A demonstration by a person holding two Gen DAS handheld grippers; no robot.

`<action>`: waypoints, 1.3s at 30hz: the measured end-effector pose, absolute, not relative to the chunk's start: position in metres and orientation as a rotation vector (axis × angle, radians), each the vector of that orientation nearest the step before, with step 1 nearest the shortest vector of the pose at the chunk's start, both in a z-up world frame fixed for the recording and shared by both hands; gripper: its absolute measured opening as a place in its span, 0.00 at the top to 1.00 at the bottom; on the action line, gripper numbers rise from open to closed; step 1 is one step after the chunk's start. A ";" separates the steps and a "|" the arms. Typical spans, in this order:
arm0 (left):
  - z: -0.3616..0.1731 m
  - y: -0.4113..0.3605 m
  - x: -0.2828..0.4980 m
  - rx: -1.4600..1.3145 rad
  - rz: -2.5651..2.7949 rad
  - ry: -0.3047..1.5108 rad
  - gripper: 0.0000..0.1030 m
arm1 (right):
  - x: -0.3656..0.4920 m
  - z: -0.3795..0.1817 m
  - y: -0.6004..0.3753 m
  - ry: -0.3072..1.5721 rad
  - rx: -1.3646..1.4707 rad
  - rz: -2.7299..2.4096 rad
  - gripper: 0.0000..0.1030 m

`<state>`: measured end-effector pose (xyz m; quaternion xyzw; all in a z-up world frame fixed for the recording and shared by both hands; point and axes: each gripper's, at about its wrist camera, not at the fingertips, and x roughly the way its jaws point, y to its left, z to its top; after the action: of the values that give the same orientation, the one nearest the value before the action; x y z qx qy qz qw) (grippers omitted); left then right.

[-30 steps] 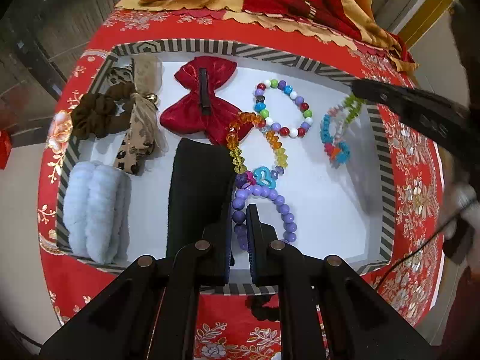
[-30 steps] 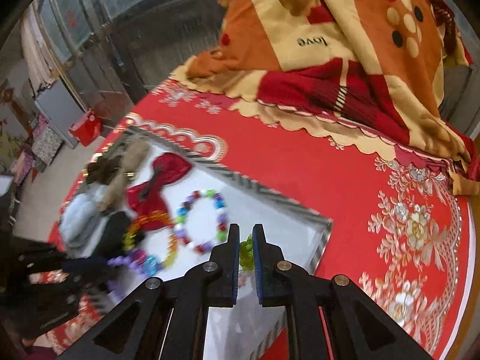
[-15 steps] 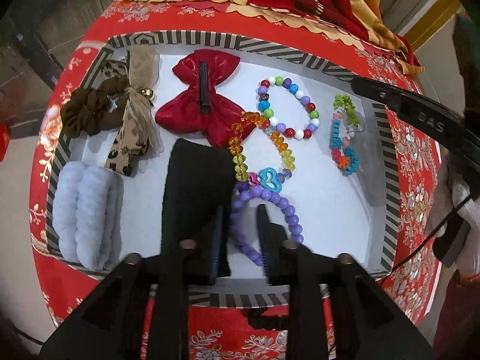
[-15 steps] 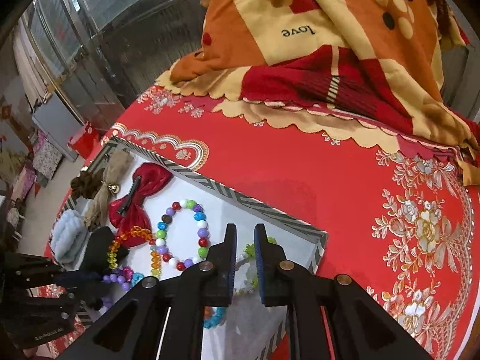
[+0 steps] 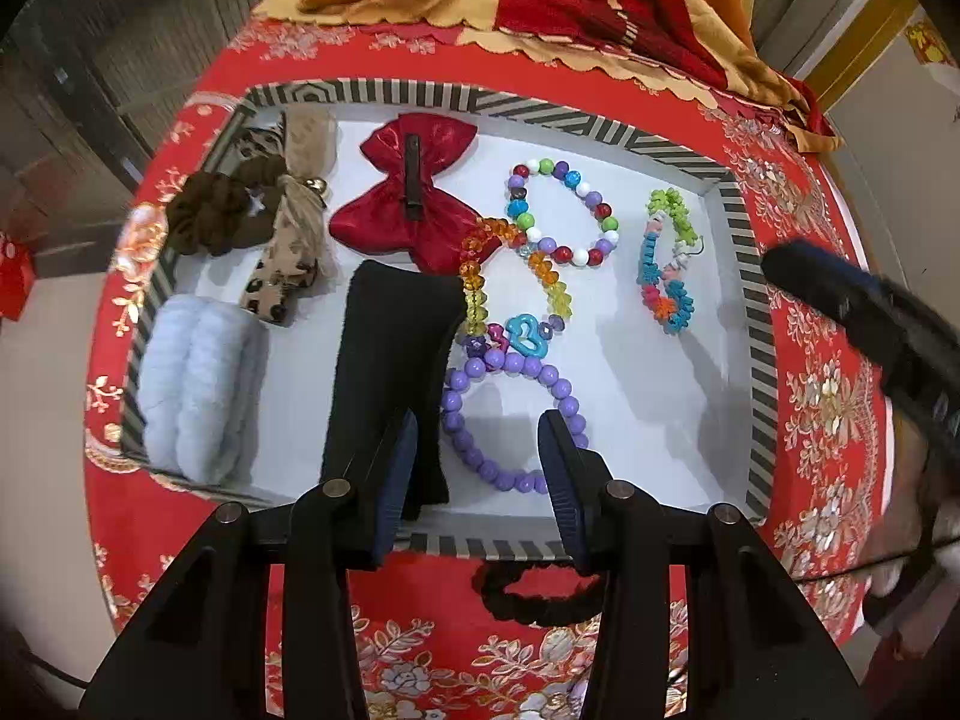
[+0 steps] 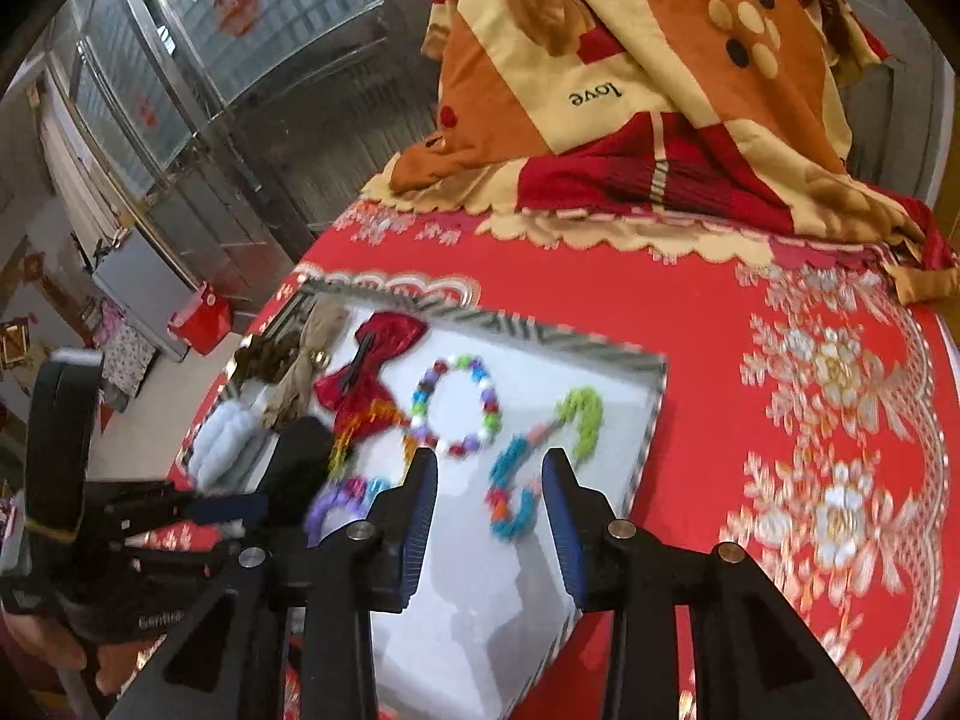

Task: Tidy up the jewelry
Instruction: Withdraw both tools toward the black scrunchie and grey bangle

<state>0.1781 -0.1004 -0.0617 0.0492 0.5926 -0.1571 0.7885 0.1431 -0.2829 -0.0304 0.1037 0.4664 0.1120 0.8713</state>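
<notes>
the striped tray (image 5: 757, 324) on the red tablecloth (image 5: 822, 396) carries everything already sorted; the black scrunchie (image 5: 534, 597) is the one piece left off it, lying on the cloth just outside the near edge; the step in hand looks like letting go and clearing off, so the person would do well to lift each tool straight up before swinging away, lest a finger drag the beads out of line, and then bring one back low over the near edge for the scrunchie; the left gripper (image 5: 477, 468) points steeply down over the near edge, its jaws just opened wide and released, the purple bead bracelet (image 5: 510, 420) lying loose between them, unpinched, with the black velvet pad (image 5: 390, 372) beside its left finger; the right gripper (image 6: 489, 510) tilts down less steeply over the tray's right edge, jaws just parting and holding nothing, above the blue and green bracelet (image 5: 666, 264) at that edge.
</notes>
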 end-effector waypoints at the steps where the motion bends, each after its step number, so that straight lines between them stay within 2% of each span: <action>1: -0.061 -0.100 0.176 0.108 -0.337 1.271 0.60 | 0.136 -0.031 -0.281 0.977 0.223 0.234 0.67; 18: -0.046 -0.092 0.114 0.138 -0.305 1.219 0.60 | 0.039 -0.018 -0.254 0.973 0.273 0.208 0.66; 27: -0.042 -0.080 0.079 0.128 -0.271 1.204 0.60 | 0.002 -0.014 -0.244 0.967 0.251 0.177 0.62; 39: -0.037 -0.065 0.045 0.124 -0.242 1.189 0.60 | -0.038 -0.017 -0.227 0.981 0.207 0.165 0.61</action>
<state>0.0453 -0.0652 -0.0367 0.0583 0.5581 -0.1138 0.8198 -0.0380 -0.2269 -0.0172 0.0991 0.4698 0.0790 0.8736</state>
